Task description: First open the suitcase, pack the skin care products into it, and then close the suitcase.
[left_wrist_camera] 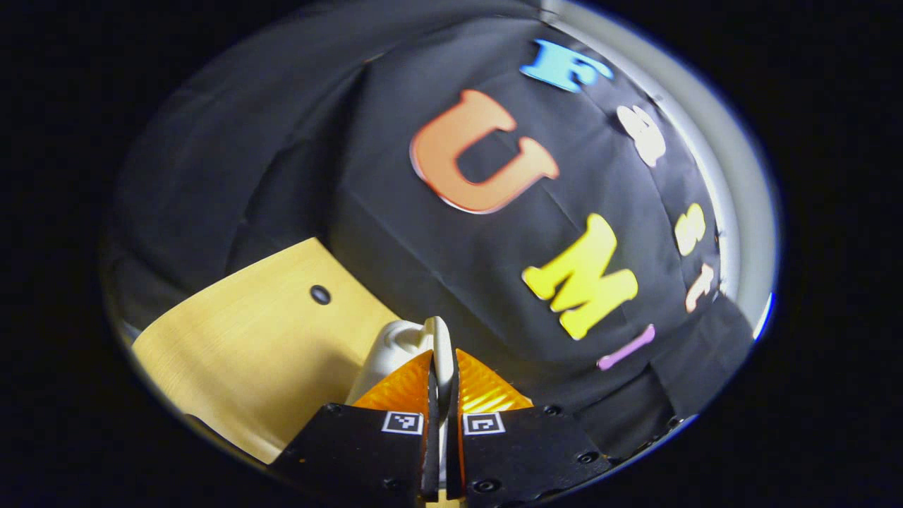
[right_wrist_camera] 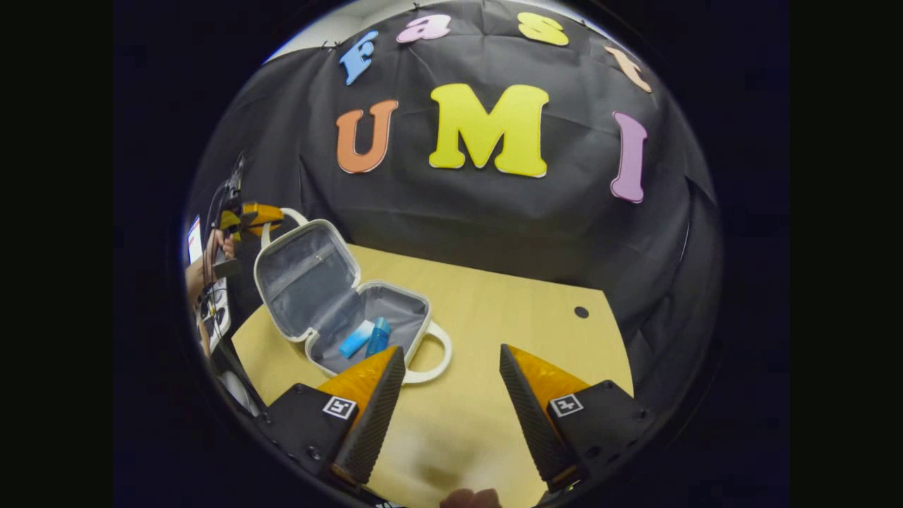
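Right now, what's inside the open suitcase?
In the right gripper view, the suitcase lies open with two blue skin care products on its grey lining. The right hand-held gripper hides the tray's near corner, so anything there is unseen.

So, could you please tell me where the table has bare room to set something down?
The widest free patch is the table right of the open suitcase, out to the small dark hole near the cloth wall, and forward under the open right hand-held gripper. It is crowded at the left edge, where the left hand-held gripper pinches the lid's handle.
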